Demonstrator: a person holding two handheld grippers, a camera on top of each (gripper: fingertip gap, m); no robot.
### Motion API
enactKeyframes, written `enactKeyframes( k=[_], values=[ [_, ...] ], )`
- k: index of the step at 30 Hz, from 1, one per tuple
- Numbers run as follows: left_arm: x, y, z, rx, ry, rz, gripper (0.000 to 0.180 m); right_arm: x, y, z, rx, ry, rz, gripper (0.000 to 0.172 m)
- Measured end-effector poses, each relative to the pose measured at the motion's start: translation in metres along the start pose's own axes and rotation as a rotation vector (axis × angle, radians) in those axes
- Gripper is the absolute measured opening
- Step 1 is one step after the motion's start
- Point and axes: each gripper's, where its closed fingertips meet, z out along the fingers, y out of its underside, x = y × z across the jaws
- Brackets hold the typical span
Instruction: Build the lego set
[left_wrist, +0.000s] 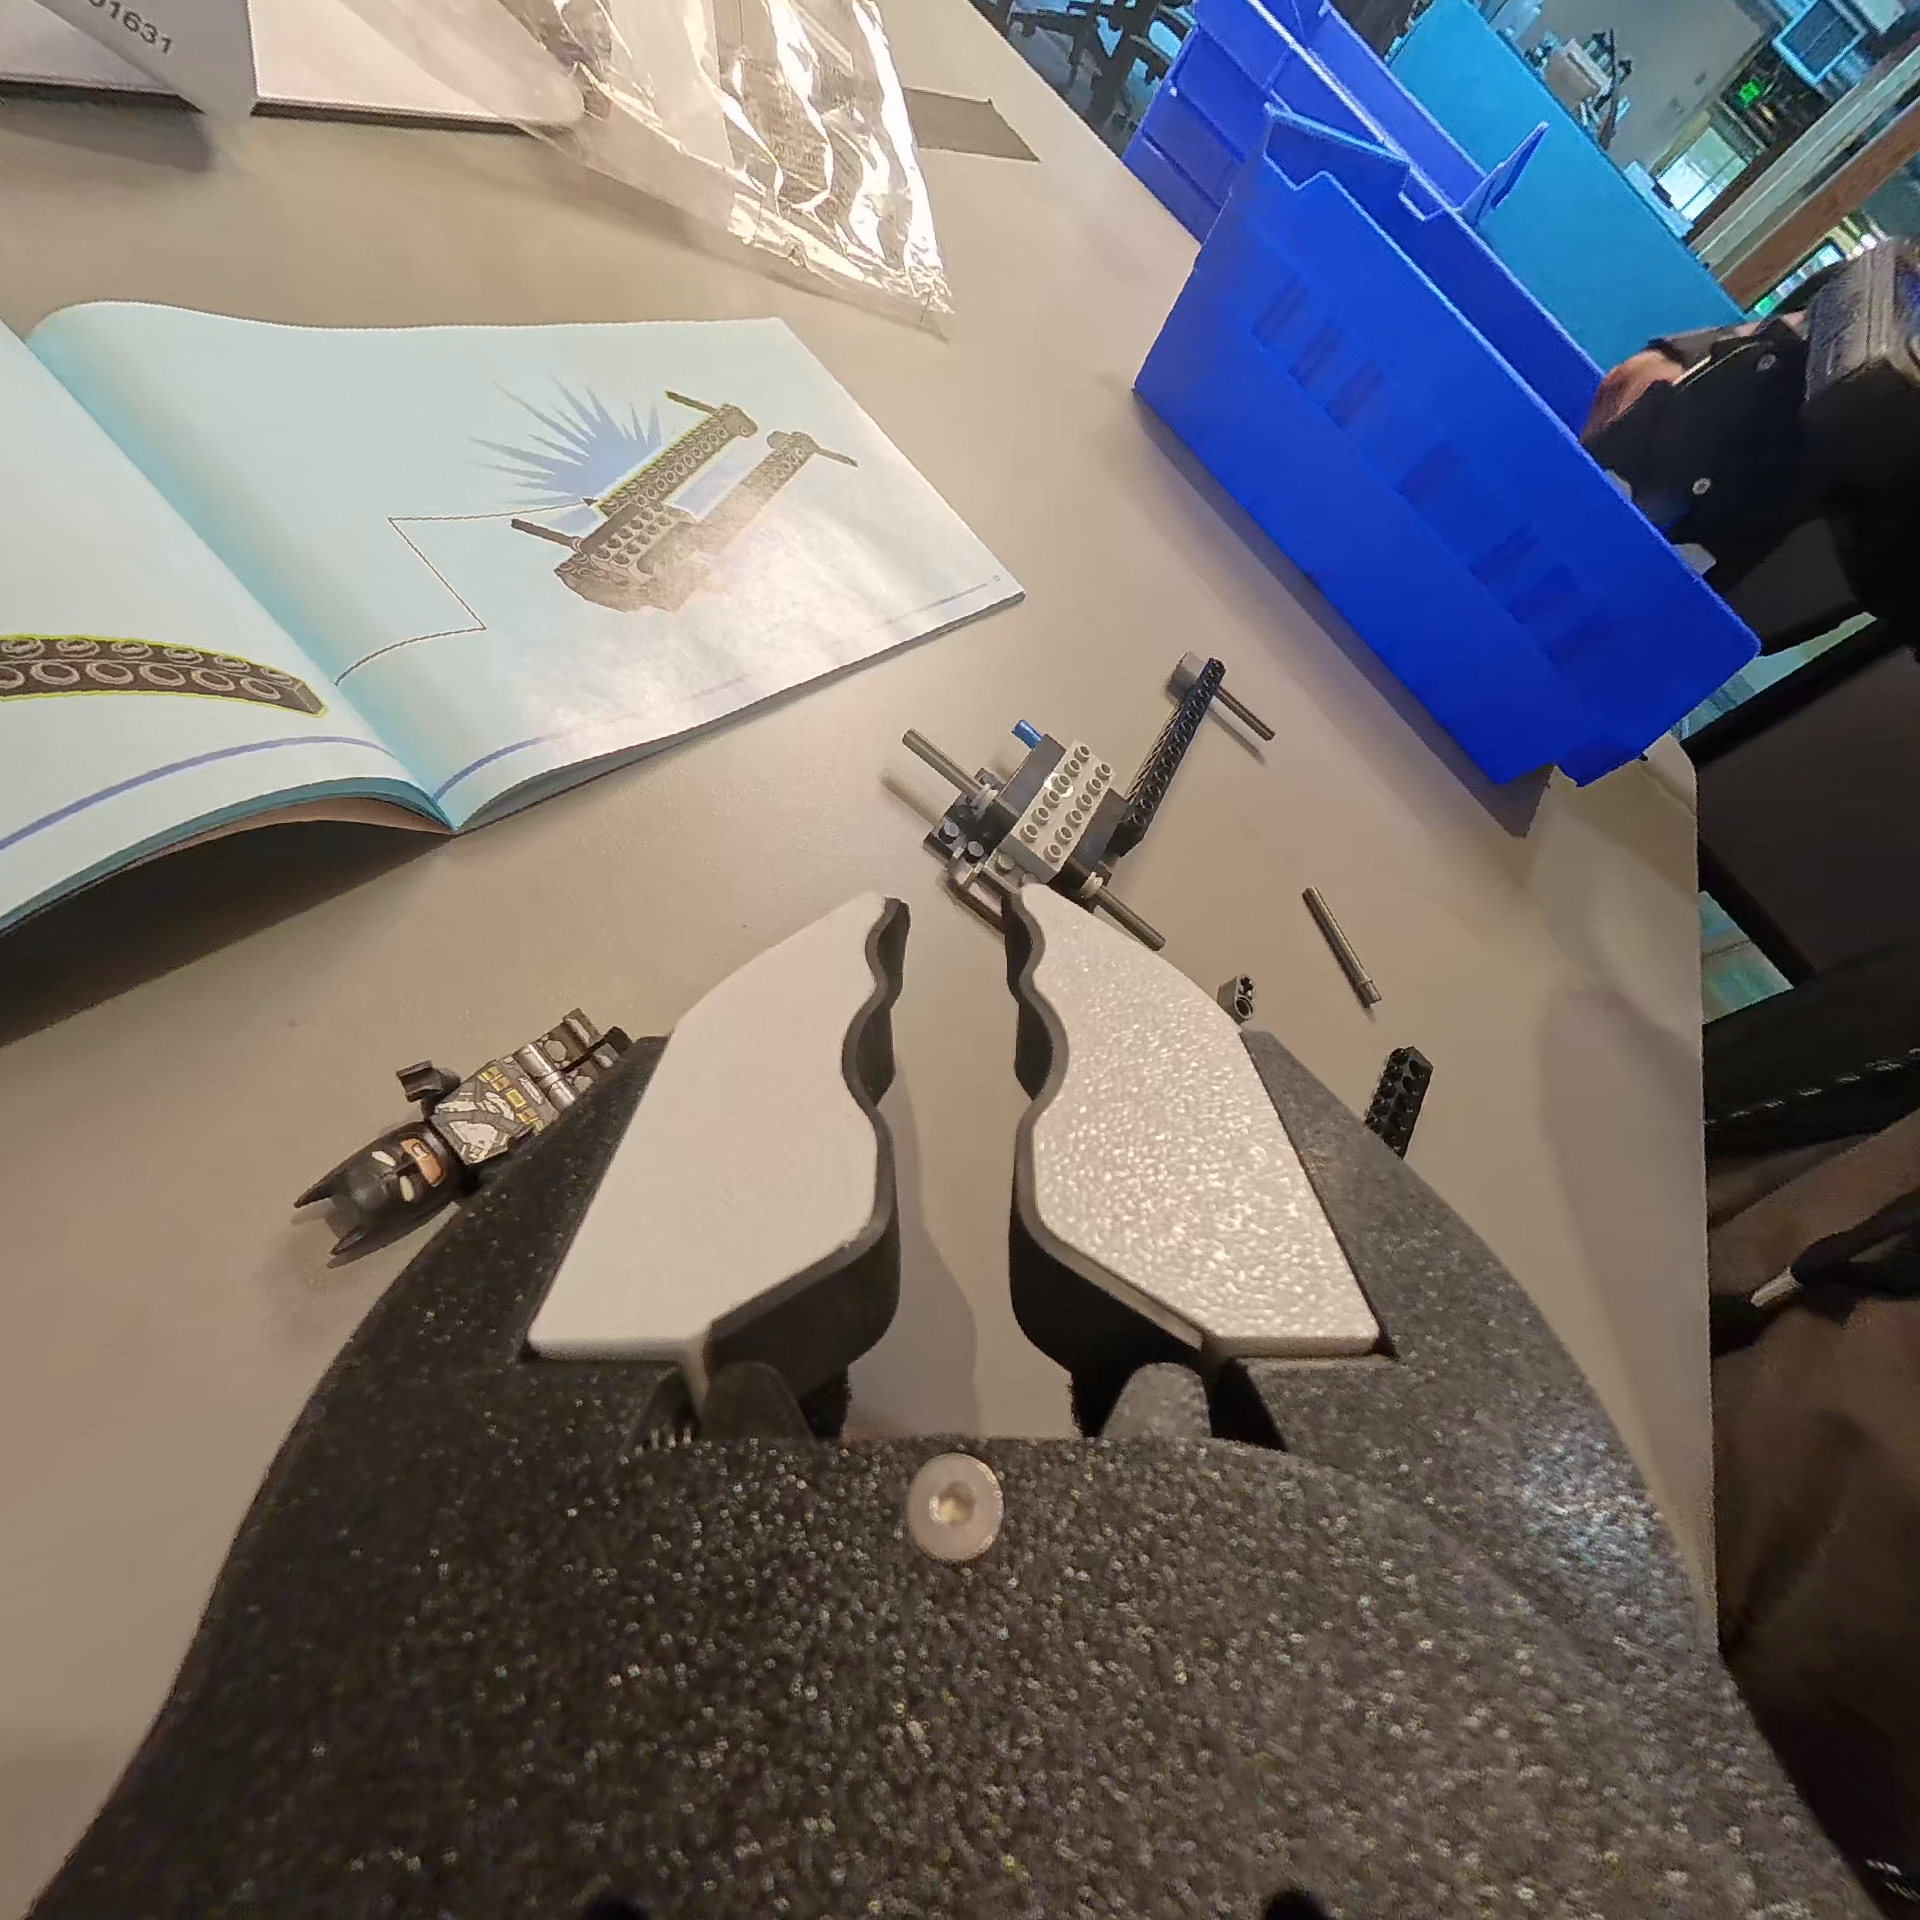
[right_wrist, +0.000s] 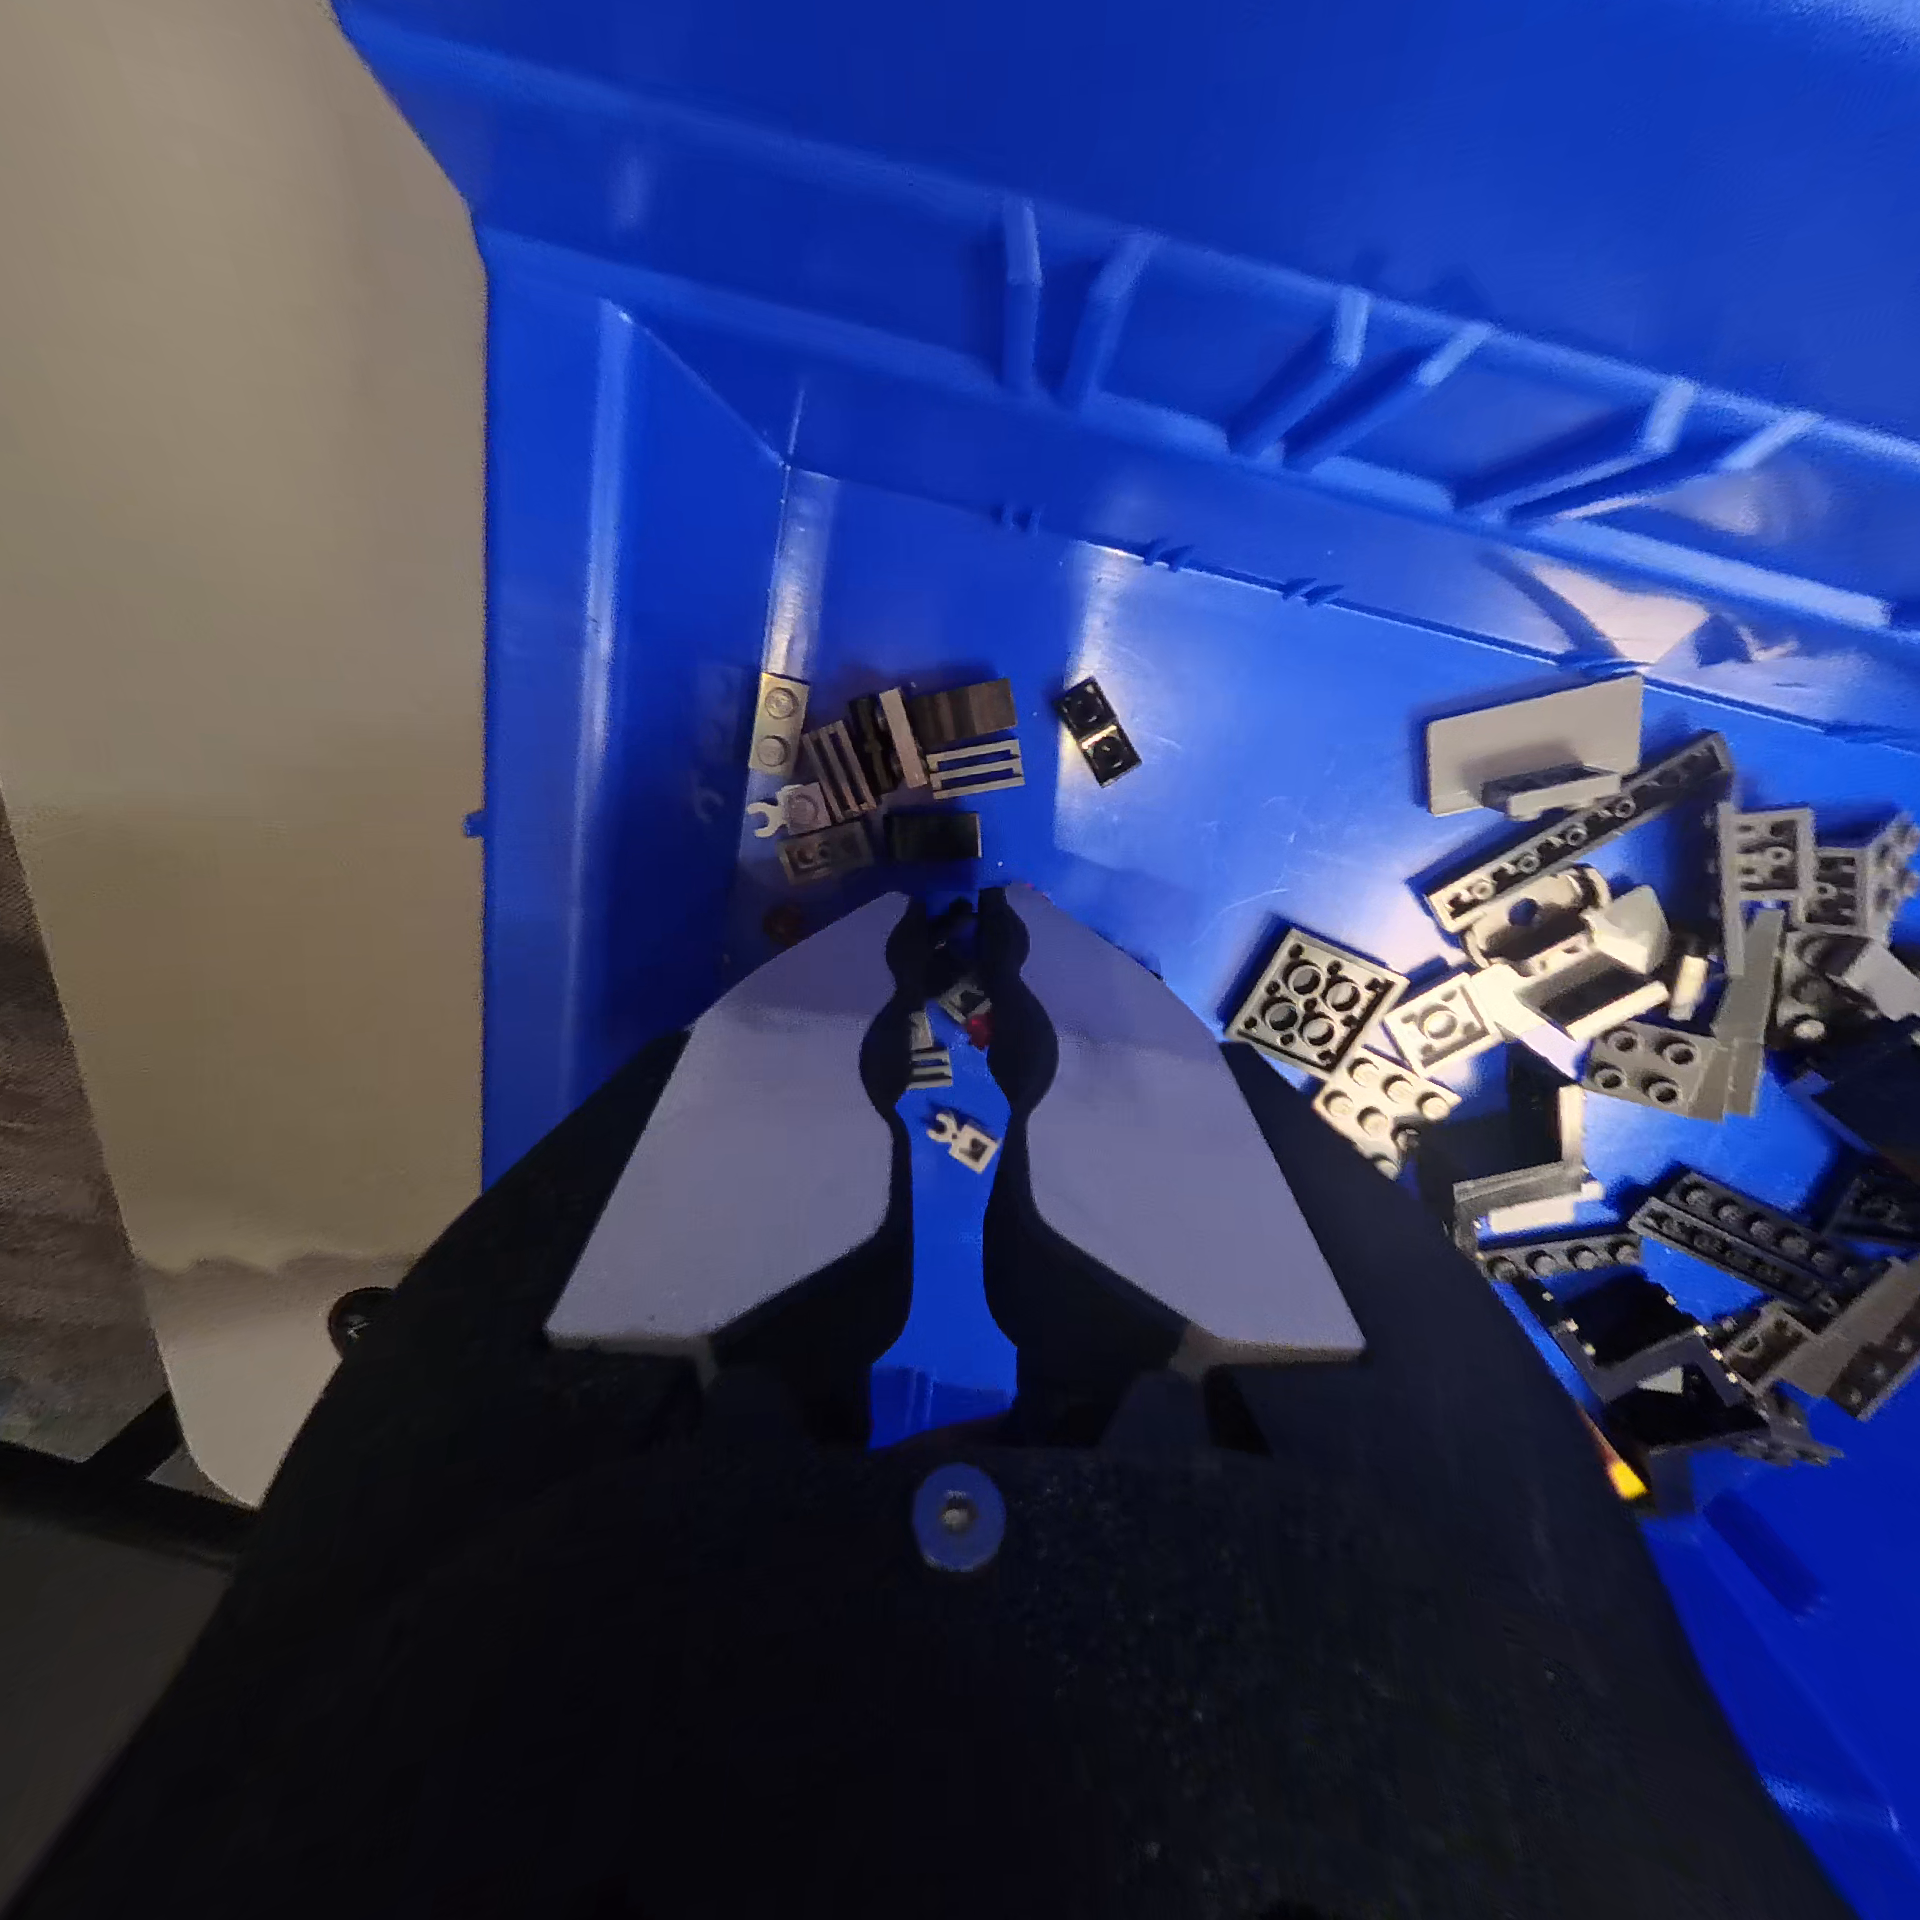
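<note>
1. Blue plastic walls of a bin (right_wrist: 1247, 312) surround the right tongs (right_wrist: 951, 909), which are lowered over its floor near one corner. The tips are drawn almost together. Whether a small dark piece is pinched there cannot be told.
2. A cluster of small flat pieces (right_wrist: 883, 758) lies just beyond those tips, and a heap of grey bricks (right_wrist: 1662, 1039) lies well apart to the side. Any pinch here is best kept to one piece, clear of the bin wall.
3. The left tongs (left_wrist: 956, 914) are held apart and empty above the desk (left_wrist: 623, 935).
4. A brick assembly (left_wrist: 1049, 810) with protruding axles lies just beyond them, close to one fingertip, and is best steadied by its body, not its axles.
5. A minifigure (left_wrist: 468, 1122) lies beside the left tongs.
</note>
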Motion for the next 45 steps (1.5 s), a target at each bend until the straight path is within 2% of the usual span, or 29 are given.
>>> enactKeyframes(
  k=[1, 9, 13, 16, 21, 25, 29, 33, 37, 45],
  values=[
    [0.001, 0.000, 0.000, -0.003, 0.006, 0.004, 0.018, 0.001, -0.001, -0.003, 0.000, 0.013, 0.008, 0.010],
    [0.014, -0.007, -0.009, 0.073, 0.042, 0.083, 0.018, 0.013, -0.028, -0.060, 0.038, 0.173, 0.089, 0.010],
    [0.017, -0.006, -0.019, 0.088, 0.012, 0.143, 0.018, 0.021, -0.068, -0.094, 0.076, 0.284, 0.110, 0.010],
    [0.013, 0.001, -0.025, 0.046, -0.059, 0.206, 0.018, 0.027, -0.114, -0.102, 0.105, 0.333, 0.127, 0.010],
    [-0.001, 0.024, -0.036, -0.066, -0.140, 0.198, 0.018, 0.038, -0.214, -0.078, 0.183, 0.363, 0.157, 0.009],
    [-0.002, 0.035, -0.044, -0.112, -0.177, 0.220, 0.021, 0.041, -0.291, -0.032, 0.262, 0.329, 0.165, 0.010],
    [0.004, 0.042, -0.051, -0.093, -0.187, 0.231, 0.022, 0.046, -0.339, 0.020, 0.329, 0.263, 0.215, 0.010],
    [0.006, 0.053, -0.058, -0.107, -0.191, 0.232, 0.022, 0.056, -0.356, 0.053, 0.341, 0.255, 0.269, 0.010],
    [0.008, 0.055, -0.060, -0.110, -0.165, 0.212, 0.023, 0.062, -0.350, 0.072, 0.310, 0.249, 0.315, 0.009],
    [0.009, 0.059, -0.055, -0.147, -0.136, 0.199, 0.025, 0.066, -0.348, 0.065, 0.403, 0.230, 0.344, 0.016]
  ],
)
